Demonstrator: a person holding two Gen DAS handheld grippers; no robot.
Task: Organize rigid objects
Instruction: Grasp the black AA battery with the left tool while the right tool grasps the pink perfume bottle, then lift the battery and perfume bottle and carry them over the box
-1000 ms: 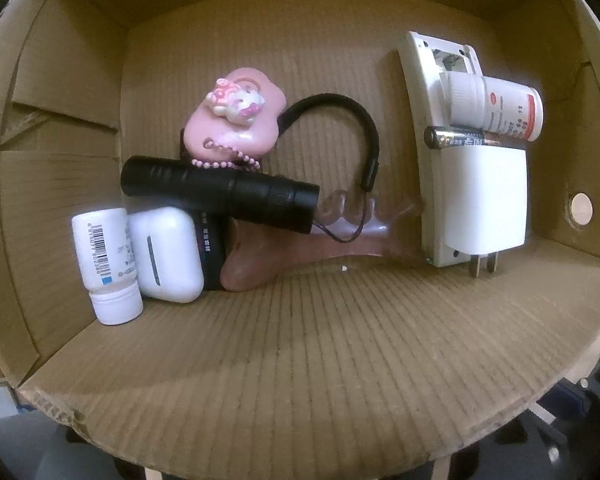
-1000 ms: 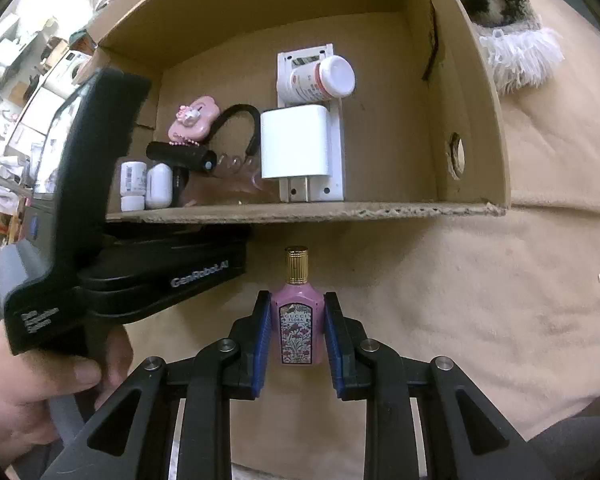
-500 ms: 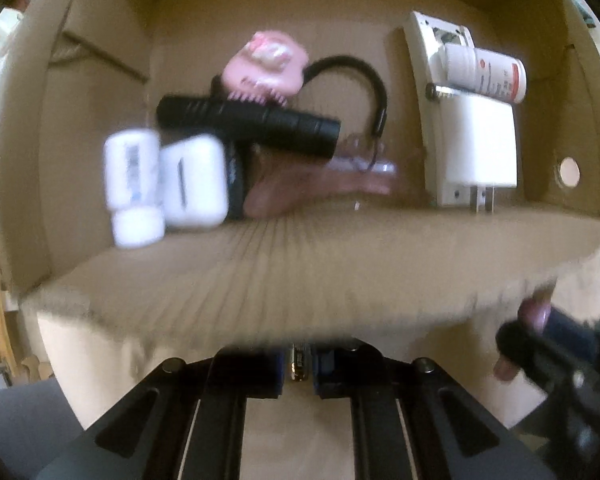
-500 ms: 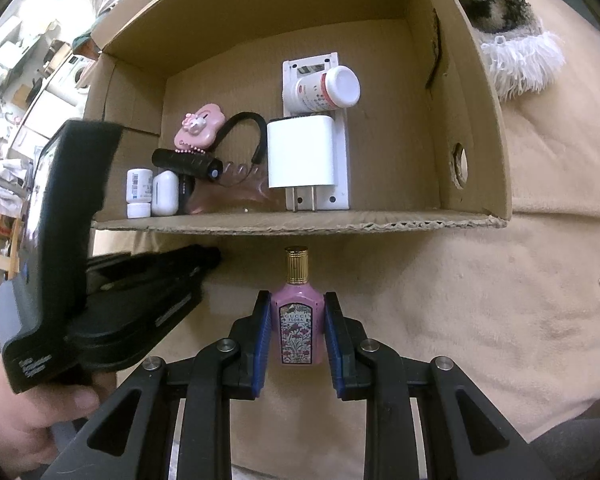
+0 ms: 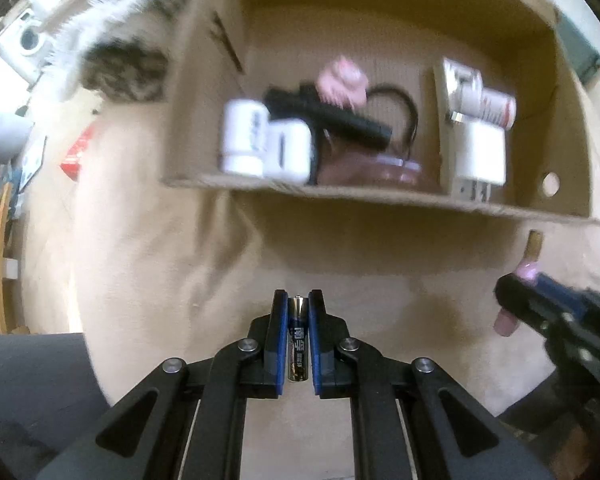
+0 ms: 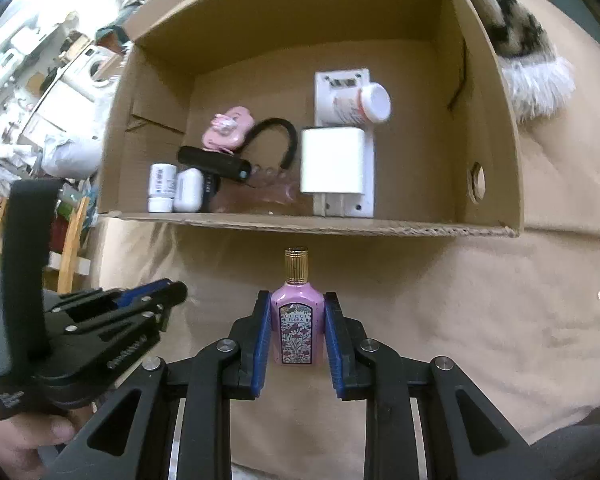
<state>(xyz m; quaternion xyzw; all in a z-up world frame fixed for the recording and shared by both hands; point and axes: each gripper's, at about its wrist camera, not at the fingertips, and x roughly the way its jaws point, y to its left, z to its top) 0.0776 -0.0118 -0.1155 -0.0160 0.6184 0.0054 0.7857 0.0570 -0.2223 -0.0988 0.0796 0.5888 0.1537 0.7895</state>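
The right wrist view is giving a sharp look into the cardboard box (image 6: 496,120), which is lying open-side up on a beige cloth (image 6: 500,320). Inside it are sitting a white charger (image 6: 332,160) on a flat white device (image 6: 342,80), a white pill bottle (image 6: 362,104) with a red-marked label, a black flashlight (image 6: 214,163) with a looped strap, a pink charm (image 6: 228,130), a small white bottle (image 6: 162,188) and a white earbud case (image 6: 189,190). The left wrist view is showing the same box (image 5: 380,196) blurred, so these contents are appearing only as smeared shapes there.

Only the left wrist view is showing the battery (image 5: 298,340); in the right wrist view the left gripper (image 6: 168,292) is appearing side-on and nothing between its tips can be made out. A translucent brownish object behind the flashlight is hard to identify in either view. A furry spotted item (image 6: 520,52) is lying cut off at the frame edge, beside the box.

The left gripper (image 5: 298,300) is holding its fingers nearly together, clamping the battery lengthwise between the blue pads, above the cloth and in front of the box's near wall. The right gripper (image 6: 296,300) is gripping a pink perfume bottle (image 6: 298,328) with a gold cap, its fingers pressing on both sides of the bottle; the bottle is standing upright in the grip, just short of the box's near wall. In the left view this bottle (image 5: 530,268) is partly hidden by the right gripper (image 5: 516,296). A hand (image 6: 16,440) is holding the left gripper's handle.
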